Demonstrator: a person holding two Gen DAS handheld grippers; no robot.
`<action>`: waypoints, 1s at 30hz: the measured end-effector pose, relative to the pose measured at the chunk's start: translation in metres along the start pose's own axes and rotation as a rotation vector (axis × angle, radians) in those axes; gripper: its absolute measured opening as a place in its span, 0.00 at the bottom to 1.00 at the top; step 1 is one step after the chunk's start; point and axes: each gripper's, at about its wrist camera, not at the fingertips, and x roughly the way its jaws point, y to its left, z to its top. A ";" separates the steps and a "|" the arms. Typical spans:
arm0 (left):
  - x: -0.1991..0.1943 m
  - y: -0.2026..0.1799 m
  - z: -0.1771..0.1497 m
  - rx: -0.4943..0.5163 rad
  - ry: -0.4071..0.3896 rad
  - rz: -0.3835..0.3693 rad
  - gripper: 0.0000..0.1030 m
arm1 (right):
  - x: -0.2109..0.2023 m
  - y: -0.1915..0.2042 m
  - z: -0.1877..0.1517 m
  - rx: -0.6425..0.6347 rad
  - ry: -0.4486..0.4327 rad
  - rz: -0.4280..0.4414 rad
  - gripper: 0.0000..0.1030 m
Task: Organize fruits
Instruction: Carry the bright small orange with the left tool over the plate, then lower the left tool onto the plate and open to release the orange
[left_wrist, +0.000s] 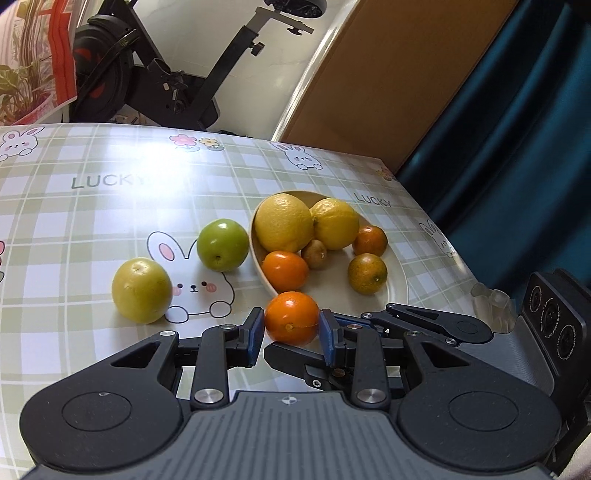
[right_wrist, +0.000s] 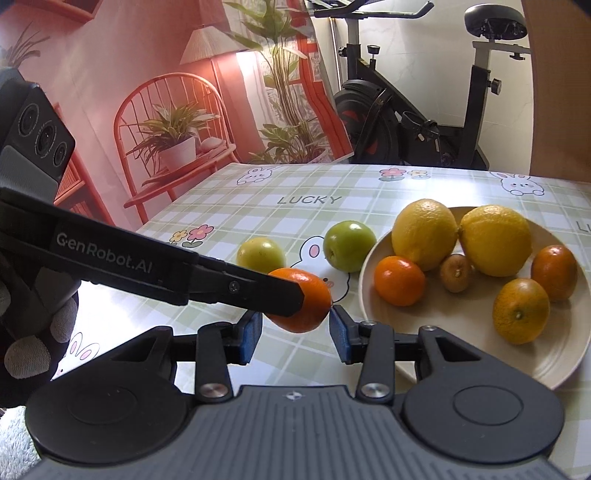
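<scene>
Six fruits already lay on the plate (right_wrist: 454, 332) at the right of the counter (right_wrist: 295, 221): two lemons (right_wrist: 424, 233) side by side and touching at the far edge, three oranges (right_wrist: 399, 280) spread across the near half, and a small brown fruit (right_wrist: 457, 272) tucked just in front of the lemons. A seventh, another orange (left_wrist: 291, 314), hung above the counter just left of the plate's near rim, clamped between the blue pads of the left hand-held gripper (left_wrist: 291, 322). The right hand-held gripper (right_wrist: 296, 330) waited close beneath and behind it with its pads standing apart and pressing on nothing; whether either pad brushed the fruit could not be told.

Two green fruits (right_wrist: 349, 246) sat loose on the counter to the left of the plate, the greener one almost against its rim, the paler one (right_wrist: 260, 254) farther left and nearer the edge of the rabbit print.

By the look of it, the sorting was well past halfway. The gripped orange seemed bound for the plate, and only the green pair remained to be gathered. Room on the plate was open mainly along its near right side.
</scene>
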 end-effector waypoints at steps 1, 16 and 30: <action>0.003 -0.004 0.002 0.006 0.003 -0.006 0.33 | -0.005 -0.004 0.000 0.007 -0.009 -0.012 0.42; 0.065 -0.045 0.031 0.067 0.077 -0.042 0.33 | -0.035 -0.068 -0.002 0.160 -0.062 -0.120 0.42; 0.102 -0.055 0.039 0.058 0.105 -0.027 0.33 | -0.028 -0.099 -0.003 0.213 -0.045 -0.182 0.42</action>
